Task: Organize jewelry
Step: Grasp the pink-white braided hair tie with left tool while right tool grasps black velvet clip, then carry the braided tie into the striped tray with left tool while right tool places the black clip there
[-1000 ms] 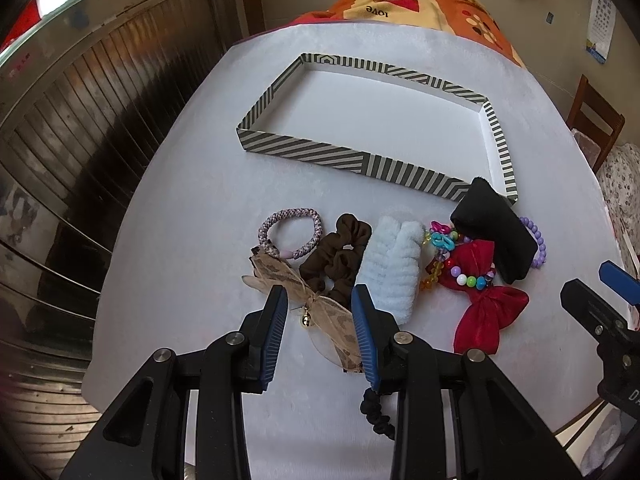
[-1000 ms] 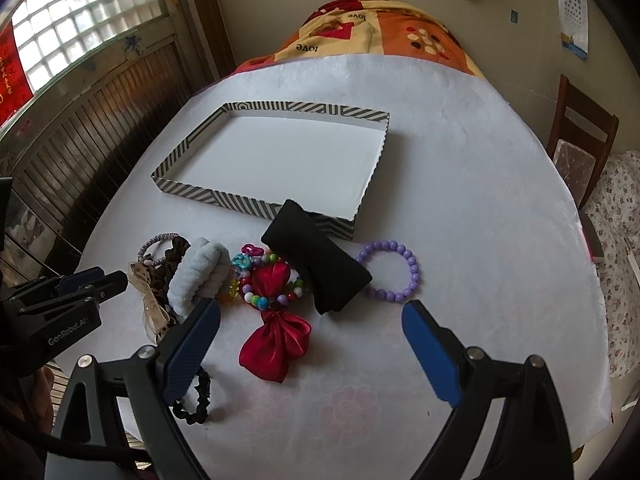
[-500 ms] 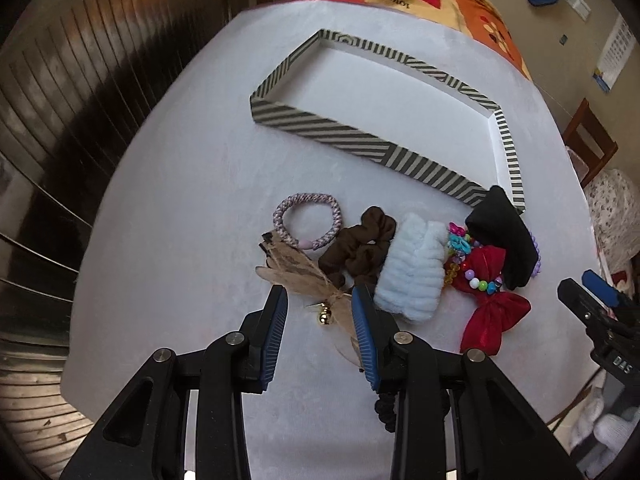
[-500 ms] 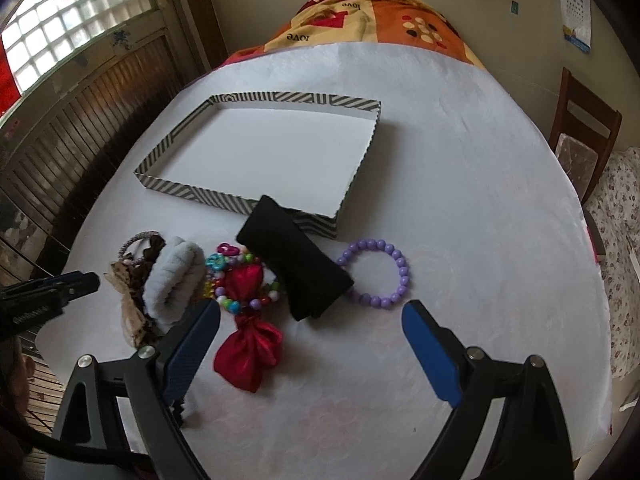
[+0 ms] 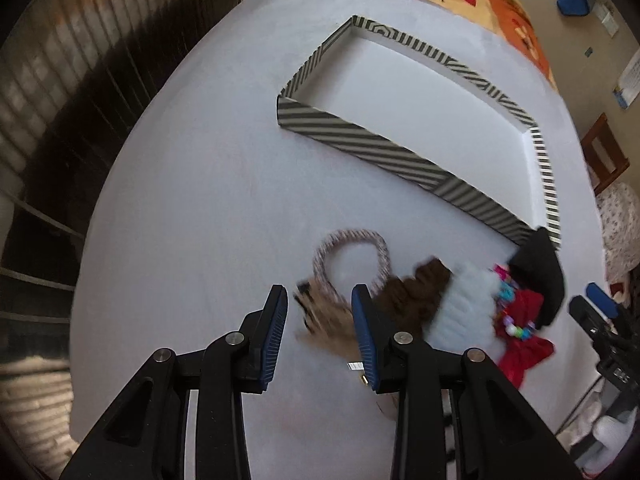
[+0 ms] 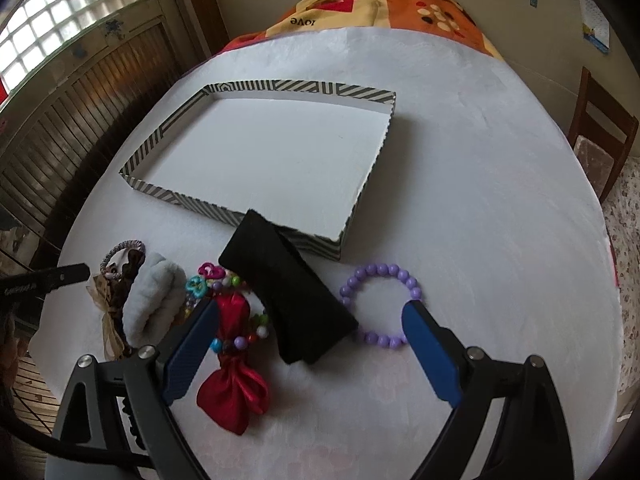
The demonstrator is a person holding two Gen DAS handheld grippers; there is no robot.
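A striped shallow box point(image 5: 360, 142) point(image 6: 188, 200) lies empty on the white table. In front of it is a row of accessories: a pink hair tie point(image 5: 348, 240), a tan ribbon bow point(image 5: 326, 316), a brown scrunchie point(image 5: 416, 296), a white scrunchie point(image 6: 154, 300), a colourful bead bracelet point(image 6: 208, 280), a red bow point(image 6: 234, 380), a black band point(image 6: 288, 292) and a purple bead bracelet point(image 6: 380, 300). My left gripper point(image 5: 320, 332) is open around the tan bow. My right gripper point(image 6: 310, 352) is wide open over the black band's near end.
The white table point(image 6: 480, 200) is round; its left edge drops to a wooden slatted wall point(image 6: 80, 100). A patterned orange cloth point(image 6: 380, 4) lies at the far end. A wooden chair point(image 6: 600, 128) stands on the right.
My left gripper has swung left and forward along the row, so the tan bow now sits between its fingers. My right gripper has moved down closer to the black band and red bow.
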